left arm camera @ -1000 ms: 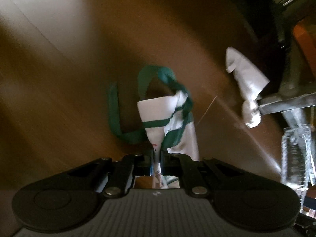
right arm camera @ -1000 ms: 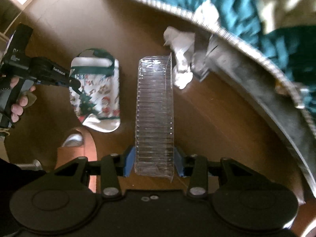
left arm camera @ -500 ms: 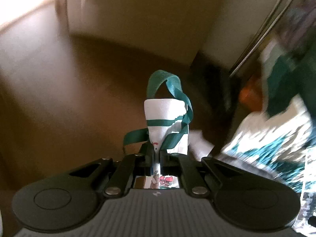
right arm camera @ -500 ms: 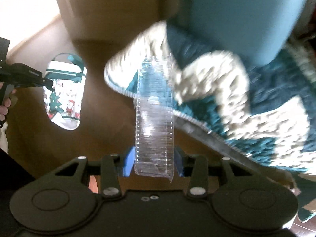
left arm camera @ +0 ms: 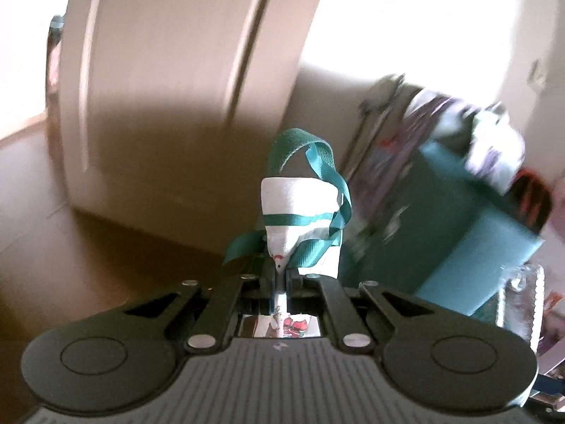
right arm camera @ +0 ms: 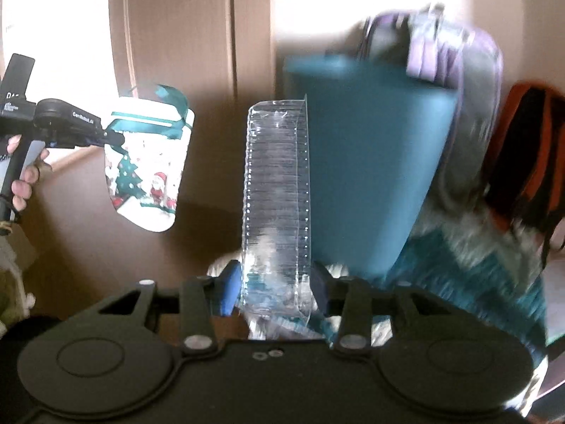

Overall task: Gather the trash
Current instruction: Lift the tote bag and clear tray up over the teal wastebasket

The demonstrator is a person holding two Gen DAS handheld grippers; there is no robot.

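Both tools having risen off the brown floor: left gripper [left arm camera: 280, 275] is clenching white Christmas-print gift bag with green ribbon handles [right arm camera: 148, 162], hanging left; right gripper [right arm camera: 275, 284] is clamping clear ribbed plastic tray [right arm camera: 277, 190], upright, near teal bin [right arm camera: 367, 162].

Both views: strong daylight from upper right, blown-out white on the pale wall [left arm camera: 423, 17] w/ no detail. Heavy motion blur right of the tongs: the teal plastic bin [right arm camera: 363, 162] and purple backpack [right arm camera: 452, 56] are smeared. The white Christmas-print gift bag w/ green ribbon handles [left arm camera: 300, 212] between the left tongs stays fairly sharp; the clear ribbed plastic tray [right arm camera: 275, 190] shows small specular glints. The brown floor [left arm camera: 88, 229] is dim, w/ a hard shadow edge. Fisheye bends the cream wardrobe door [left arm camera: 169, 70] lines; corners vignette to black.
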